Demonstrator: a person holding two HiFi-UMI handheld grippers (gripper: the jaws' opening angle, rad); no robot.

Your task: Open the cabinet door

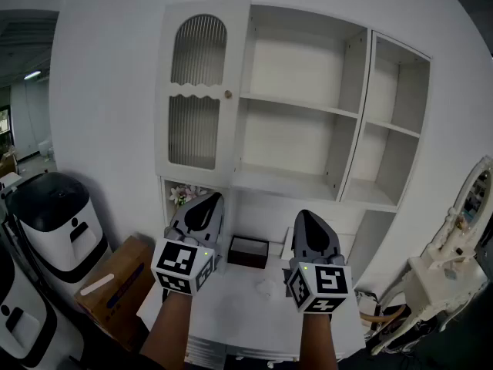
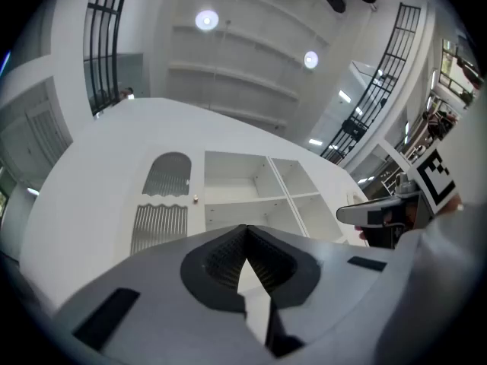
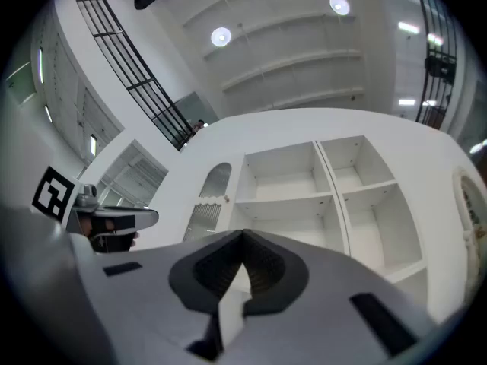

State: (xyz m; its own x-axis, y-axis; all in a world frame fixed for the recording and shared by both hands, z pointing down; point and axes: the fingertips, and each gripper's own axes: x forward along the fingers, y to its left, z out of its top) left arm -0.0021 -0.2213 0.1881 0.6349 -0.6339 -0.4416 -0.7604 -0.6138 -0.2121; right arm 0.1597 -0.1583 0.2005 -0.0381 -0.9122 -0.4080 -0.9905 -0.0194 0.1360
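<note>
White cabinet door (image 1: 199, 99) upper left, arched w/ ribbed panels & small round knob (image 1: 228, 94); L gripper (image 1: 206, 200) & R gripper (image 1: 309, 217) both clenched, empty, partly hiding lower shelf.

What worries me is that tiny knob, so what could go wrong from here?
1. The knob on the cabinet door is small, so fingers could slip off it.
2. The left gripper and right gripper are both shut and held below it. Arriving without opening would only bump it.
3. Lifting the left gripper might brush the flowers near it.
</note>
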